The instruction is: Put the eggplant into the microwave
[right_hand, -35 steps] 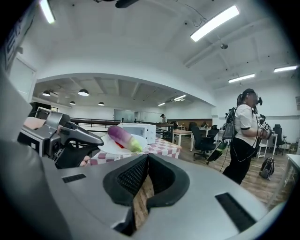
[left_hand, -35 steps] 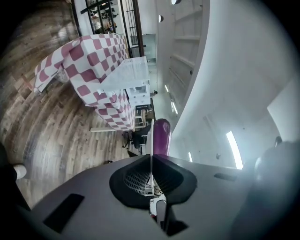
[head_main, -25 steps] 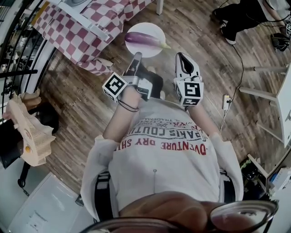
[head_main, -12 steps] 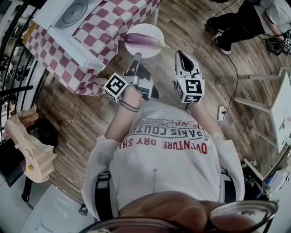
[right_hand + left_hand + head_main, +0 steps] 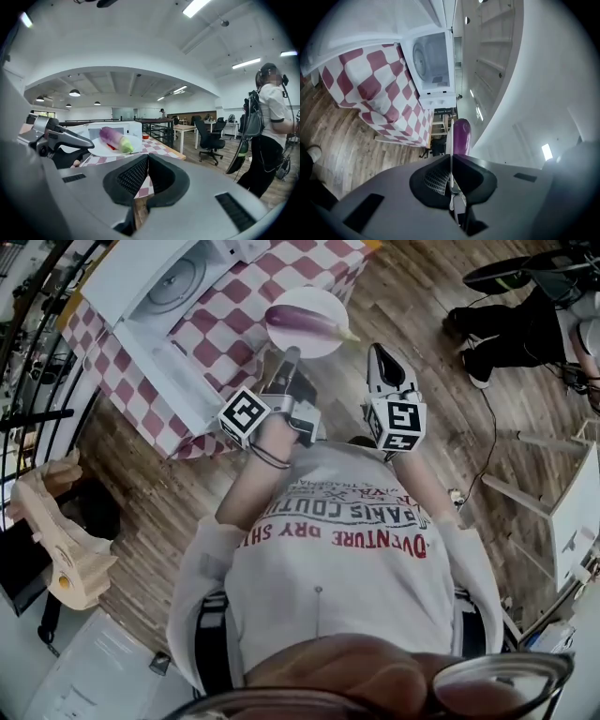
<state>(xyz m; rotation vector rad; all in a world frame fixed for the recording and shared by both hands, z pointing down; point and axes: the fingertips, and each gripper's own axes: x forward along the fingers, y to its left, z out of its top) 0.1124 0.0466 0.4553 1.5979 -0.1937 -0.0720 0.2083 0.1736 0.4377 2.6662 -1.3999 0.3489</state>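
head view: glossy eggplant [image 5: 300,321] (round plate [image 5: 310,300])

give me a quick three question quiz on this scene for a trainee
1. True or false: the eggplant lies on a white plate.
2. Where is the plate relative to the microwave? A inside it; B outside it, carried by a gripper; C on its roof.
3. Which gripper is clamped on the plate's rim?
Key: 1 true. 2 B. 3 the left gripper.
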